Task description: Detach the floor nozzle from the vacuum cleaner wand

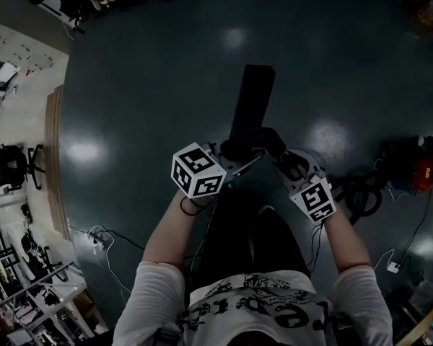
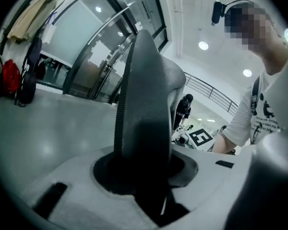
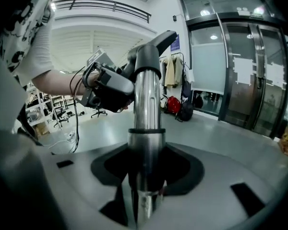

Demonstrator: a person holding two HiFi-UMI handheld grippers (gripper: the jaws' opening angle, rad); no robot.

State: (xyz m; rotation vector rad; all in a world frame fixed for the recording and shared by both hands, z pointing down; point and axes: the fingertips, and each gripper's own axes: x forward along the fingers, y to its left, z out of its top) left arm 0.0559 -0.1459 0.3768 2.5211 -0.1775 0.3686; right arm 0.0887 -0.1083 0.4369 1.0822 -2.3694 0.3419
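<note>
The black floor nozzle hangs above the floor in front of me, seen end-on in the head view. My left gripper is shut on its dark neck, whose ribbed edge fills the left gripper view. My right gripper is shut on the shiny metal wand, which rises between its jaws to the dark elbow. In the right gripper view the left gripper clamps that elbow from the left. Both grippers sit close together. The joint itself is hidden behind them in the head view.
A red machine with a black hose and cables lies on the floor at right. A power strip with cords and an office chair stand at left. Glass doors, hung coats and bags are beyond.
</note>
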